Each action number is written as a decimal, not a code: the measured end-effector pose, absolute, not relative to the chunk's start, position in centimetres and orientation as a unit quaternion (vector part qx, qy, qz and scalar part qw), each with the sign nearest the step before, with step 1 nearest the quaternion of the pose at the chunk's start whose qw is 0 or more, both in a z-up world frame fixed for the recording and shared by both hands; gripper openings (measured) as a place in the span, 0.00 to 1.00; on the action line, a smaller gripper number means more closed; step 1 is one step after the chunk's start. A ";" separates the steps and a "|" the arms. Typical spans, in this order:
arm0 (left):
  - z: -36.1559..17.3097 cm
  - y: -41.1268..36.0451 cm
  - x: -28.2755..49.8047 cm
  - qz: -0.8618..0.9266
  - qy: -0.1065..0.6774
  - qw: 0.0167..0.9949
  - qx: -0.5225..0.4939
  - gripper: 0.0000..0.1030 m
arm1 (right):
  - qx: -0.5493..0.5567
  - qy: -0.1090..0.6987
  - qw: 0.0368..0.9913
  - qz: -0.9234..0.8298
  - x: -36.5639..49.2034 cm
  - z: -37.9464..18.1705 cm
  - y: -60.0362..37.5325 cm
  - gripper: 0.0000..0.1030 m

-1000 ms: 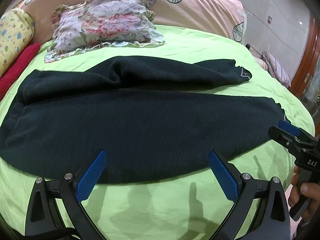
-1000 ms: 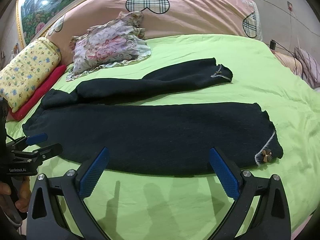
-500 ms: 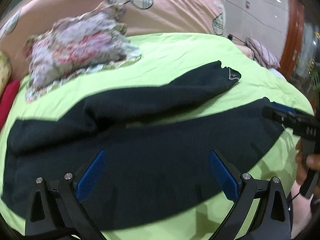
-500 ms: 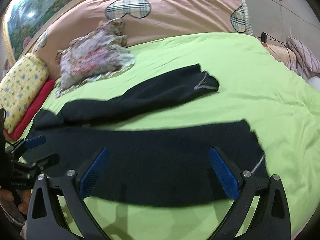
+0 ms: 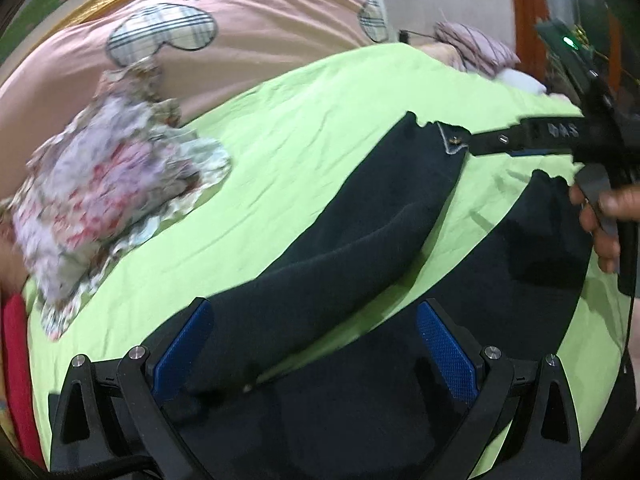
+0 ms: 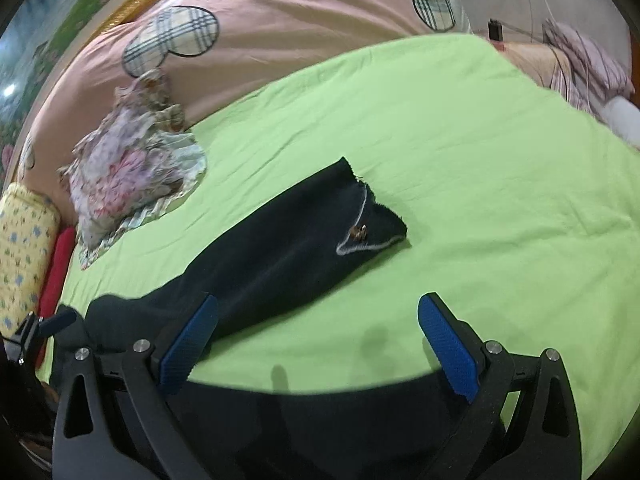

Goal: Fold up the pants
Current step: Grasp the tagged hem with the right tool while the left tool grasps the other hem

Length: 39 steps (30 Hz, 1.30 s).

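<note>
Dark pants, legs spread apart on my green bedsheet. My left tongs gape wide over them; my right tongs likewise, holding nothing.

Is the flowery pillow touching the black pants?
Apart. In the right wrist view, a strip of green sheet shows plainly between the pillow and the pants.
</note>
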<state>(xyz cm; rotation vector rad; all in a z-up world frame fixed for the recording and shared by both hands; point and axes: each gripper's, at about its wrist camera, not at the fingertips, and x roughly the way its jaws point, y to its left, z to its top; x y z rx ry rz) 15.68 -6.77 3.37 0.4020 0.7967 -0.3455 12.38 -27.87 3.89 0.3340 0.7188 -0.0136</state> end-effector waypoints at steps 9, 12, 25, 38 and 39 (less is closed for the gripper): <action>1.4 -9.3 18.7 -0.210 0.396 0.864 0.228 0.99 | 0.216 0.378 0.900 -0.014 16.1 2.3 -30.6 0.80; 0.3 -9.7 19.7 -0.209 0.408 0.857 0.234 0.99 | 0.231 0.391 0.891 -0.023 17.3 1.4 -31.4 0.65; -0.1 -7.1 21.6 -0.246 0.468 0.838 0.137 0.17 | 0.235 0.352 0.906 -0.016 15.8 3.3 -31.2 0.09; 4.3 -7.5 14.3 -0.280 0.439 0.847 0.108 0.17 | 0.255 0.302 0.918 0.013 6.8 7.7 -31.5 0.09; 4.3 -7.6 13.6 -0.281 0.437 0.847 0.109 0.17 | 0.256 0.303 0.918 0.013 6.2 7.6 -31.5 0.09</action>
